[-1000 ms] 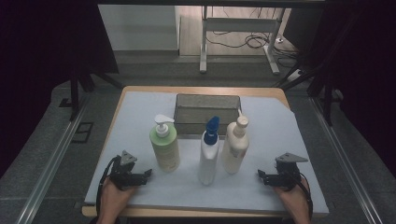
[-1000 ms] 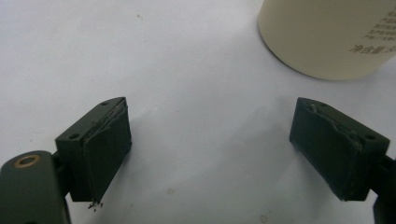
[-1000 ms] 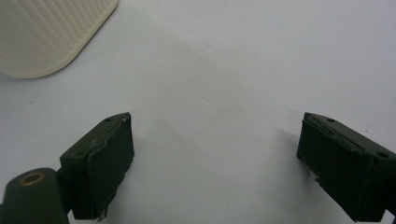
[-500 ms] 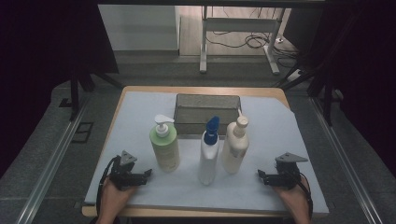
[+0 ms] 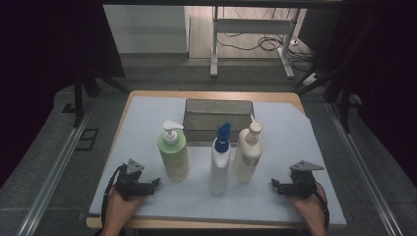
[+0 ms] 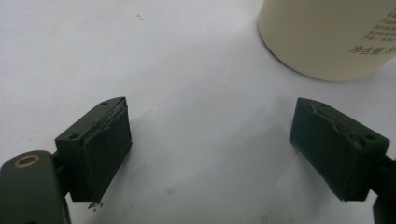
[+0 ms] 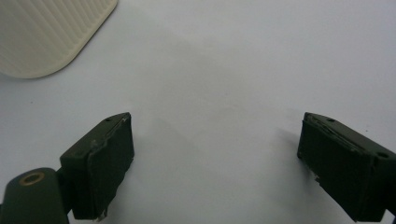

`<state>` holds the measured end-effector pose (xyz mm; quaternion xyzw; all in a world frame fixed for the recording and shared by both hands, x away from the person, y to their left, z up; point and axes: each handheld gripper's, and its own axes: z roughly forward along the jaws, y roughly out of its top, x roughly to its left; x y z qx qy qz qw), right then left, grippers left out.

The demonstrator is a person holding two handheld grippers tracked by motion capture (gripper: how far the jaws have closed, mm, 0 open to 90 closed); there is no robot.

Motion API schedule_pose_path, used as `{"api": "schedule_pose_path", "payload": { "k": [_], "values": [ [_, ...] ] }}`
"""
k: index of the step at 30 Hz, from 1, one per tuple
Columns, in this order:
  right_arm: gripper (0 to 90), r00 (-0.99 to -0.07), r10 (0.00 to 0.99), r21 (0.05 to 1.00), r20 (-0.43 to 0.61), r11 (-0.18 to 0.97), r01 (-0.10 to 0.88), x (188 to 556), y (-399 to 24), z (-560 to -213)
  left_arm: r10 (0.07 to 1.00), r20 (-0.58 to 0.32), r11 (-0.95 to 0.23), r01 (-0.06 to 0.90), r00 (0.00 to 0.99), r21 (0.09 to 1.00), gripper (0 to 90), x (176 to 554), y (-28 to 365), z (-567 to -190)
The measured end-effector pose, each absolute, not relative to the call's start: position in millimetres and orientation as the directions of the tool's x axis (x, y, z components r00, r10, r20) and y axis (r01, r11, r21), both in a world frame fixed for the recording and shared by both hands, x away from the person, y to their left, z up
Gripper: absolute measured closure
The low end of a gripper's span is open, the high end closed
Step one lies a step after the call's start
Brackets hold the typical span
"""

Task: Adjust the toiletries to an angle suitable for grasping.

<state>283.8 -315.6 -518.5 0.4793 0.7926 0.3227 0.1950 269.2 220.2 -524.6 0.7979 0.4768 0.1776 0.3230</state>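
Observation:
Three bottles stand in a row mid-table: a green pump bottle (image 5: 173, 153), a white bottle with a blue cap (image 5: 220, 164) and a cream bottle (image 5: 247, 153). My left gripper (image 5: 153, 183) rests on the white mat at the front left, pointing right towards the green bottle, jaws open and empty. My right gripper (image 5: 275, 185) rests at the front right, pointing left towards the cream bottle, also open and empty. The left gripper (image 6: 210, 154) looks at a pale bottle base (image 6: 327, 37) ahead to the right. Ahead of the right gripper (image 7: 215, 158), to the left, is a ribbed cream base (image 7: 46, 32).
A grey rectangular basket (image 5: 218, 104) sits behind the bottles near the table's far edge. The white mat (image 5: 305, 142) covers most of the wooden table. Metal rails run along both sides of the table, and a stand with cables is on the floor beyond.

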Motion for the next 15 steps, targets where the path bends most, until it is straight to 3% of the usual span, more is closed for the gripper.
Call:
{"api": "schedule_pose_path", "payload": {
  "k": [15],
  "values": [
    [23.8, -0.466, 0.885, 0.689, 0.015, 0.329, 0.646, 281.8, -313.5, -512.0, 0.876, -0.025, -0.337, 0.646, 0.482, 0.685, 12.5, 269.1, 220.3, -524.6]
  ]
}}
